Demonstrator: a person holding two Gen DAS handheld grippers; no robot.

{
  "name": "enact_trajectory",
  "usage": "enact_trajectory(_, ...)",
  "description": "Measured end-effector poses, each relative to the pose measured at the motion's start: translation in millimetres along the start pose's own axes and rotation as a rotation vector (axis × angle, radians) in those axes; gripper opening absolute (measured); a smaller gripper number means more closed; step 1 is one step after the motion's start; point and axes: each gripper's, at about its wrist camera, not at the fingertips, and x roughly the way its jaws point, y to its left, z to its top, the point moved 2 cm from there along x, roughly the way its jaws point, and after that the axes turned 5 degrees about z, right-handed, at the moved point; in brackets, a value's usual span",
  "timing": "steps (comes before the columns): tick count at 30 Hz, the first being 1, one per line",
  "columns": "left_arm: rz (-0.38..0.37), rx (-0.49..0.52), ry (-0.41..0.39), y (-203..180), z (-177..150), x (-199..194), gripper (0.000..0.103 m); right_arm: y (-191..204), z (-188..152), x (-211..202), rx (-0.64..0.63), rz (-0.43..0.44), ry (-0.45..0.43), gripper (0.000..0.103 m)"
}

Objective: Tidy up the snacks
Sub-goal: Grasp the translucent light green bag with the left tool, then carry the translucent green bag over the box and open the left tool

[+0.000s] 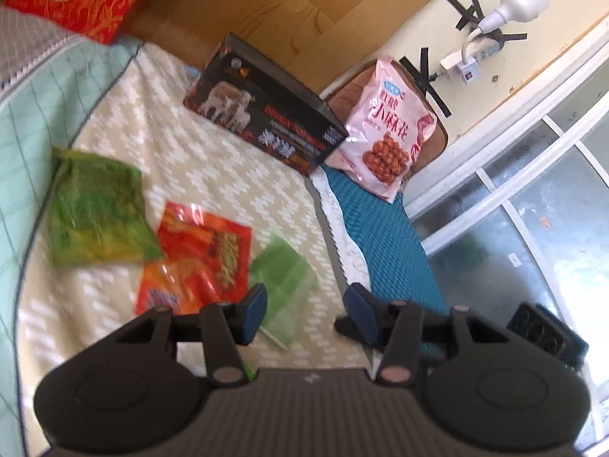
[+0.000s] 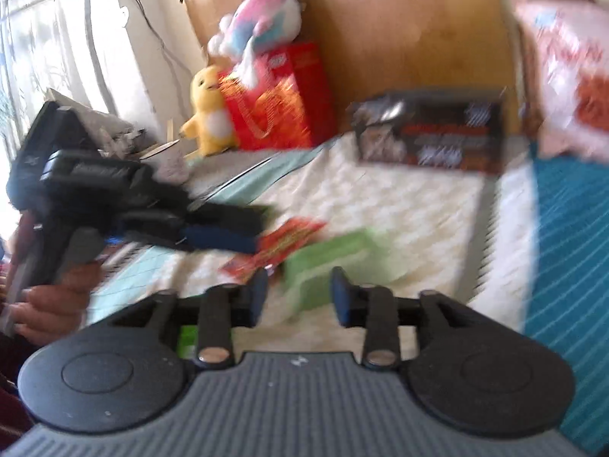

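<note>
Left gripper (image 1: 304, 304) is being held over the bed (image 1: 213, 175), fingers part-open, nothing between them. Right gripper (image 2: 298, 295) likewise part-open and empty, light green packet (image 2: 331, 262) just beyond it at frame centre. Snacks are being seen lower left of the left view: green bag (image 1: 95, 209), red bag (image 1: 201, 251). Black box (image 1: 262, 122) and pink bag (image 1: 384, 129) are lying upper centre

Each tongs has a grey ribbed body, two black round housings and black linkage arms with silver rivets. Left tongs (image 1: 304, 306) and right tongs (image 2: 298, 293) both end in dark blue pads (image 1: 255, 312).
</note>
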Motion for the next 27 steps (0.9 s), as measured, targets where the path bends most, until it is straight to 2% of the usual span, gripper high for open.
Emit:
enact_trajectory(3, 0.010, -0.002, 0.031, -5.4, -7.1, 10.9, 0.052, -15.6, 8.2, 5.7, 0.023, -0.032, 0.005, 0.051)
enact_trajectory(6, 0.090, -0.008, 0.046, -6.4, -13.0, 20.0, 0.056, -35.3, 12.5, 22.5, 0.096, -0.030, 0.036, 0.051)
enact_trajectory(7, 0.106, -0.026, 0.046, -4.1, -14.5, 21.4, 0.057, -43.4, 12.1, 28.7, 0.129, -0.024, 0.050, 0.051)
enact_trajectory(10, 0.093, -0.071, 0.029, 4.4, -14.5, 19.2, 0.057, -62.0, 6.7, 45.9, 0.275, 0.051, 0.087, 0.051)
enact_trajectory(11, 0.092, -0.081, 0.021, 6.6, -13.8, 18.3, 0.056, -62.7, 5.0, 45.0, 0.299, 0.069, 0.079, 0.048)
enact_trajectory(13, 0.086, -0.089, 0.017, 10.1, -12.7, 18.8, 0.052, -60.6, 1.4, 44.3, 0.340, 0.116, 0.095, 0.034)
enact_trajectory(14, 0.086, -0.091, 0.017, 11.2, -12.0, 19.9, 0.048, -58.0, -1.9, 42.1, 0.354, 0.127, 0.095, 0.034)
enact_trajectory(17, 0.093, -0.075, 0.017, 8.1, -10.8, 23.3, 0.047, -43.5, -11.0, 25.2, 0.333, 0.140, 0.091, 0.033)
enact_trajectory(21, 0.087, -0.040, 0.025, 1.8, -10.1, 30.0, 0.046, -28.3, -23.7, 0.5, 0.274, 0.110, 0.061, 0.032)
enact_trajectory(25, 0.094, 0.024, 0.025, -12.9, -7.6, 38.5, 0.046, -14.5, -32.5, -2.8, 0.197, 0.021, 0.066, 0.031)
enact_trajectory(27, 0.088, 0.051, 0.010, -20.8, -1.2, 37.7, 0.046, -12.1, -25.4, -6.3, 0.167, -0.016, 0.035, 0.031)
